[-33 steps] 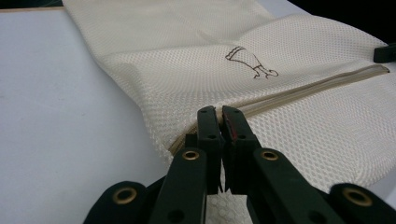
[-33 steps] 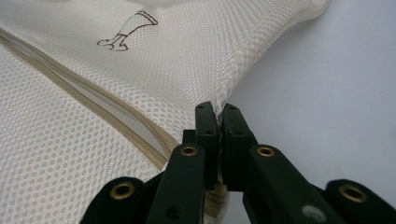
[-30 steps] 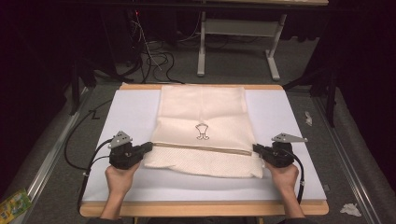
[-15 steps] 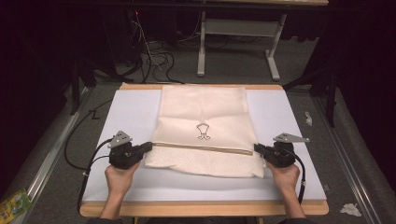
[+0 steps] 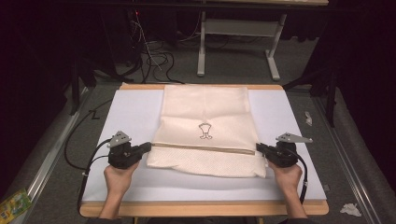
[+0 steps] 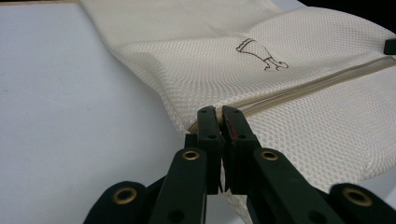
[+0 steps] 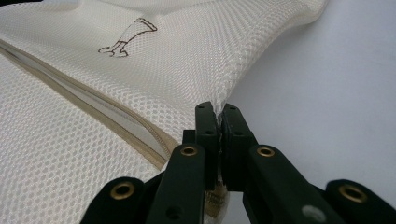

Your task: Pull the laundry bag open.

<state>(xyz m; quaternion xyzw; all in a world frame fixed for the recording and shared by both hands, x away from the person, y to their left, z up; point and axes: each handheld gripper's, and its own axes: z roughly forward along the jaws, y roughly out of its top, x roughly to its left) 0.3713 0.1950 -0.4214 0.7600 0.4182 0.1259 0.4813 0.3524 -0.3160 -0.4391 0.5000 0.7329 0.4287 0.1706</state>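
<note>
A cream mesh laundry bag with a small brown emblem and a tan zipper line lies flat on the white board. My left gripper is shut on the bag's left edge at the zipper end. In the left gripper view the mesh bag is pinched between the closed jaws of the left gripper. My right gripper is shut on the bag's right edge at the other zipper end. In the right gripper view the right gripper clamps the bag's mesh beside the zipper.
The white board rests on a wooden table. Black cables trail from the left gripper over the table's left side. A metal desk frame stands on the carpet behind. A crumpled paper scrap lies on the floor at the right.
</note>
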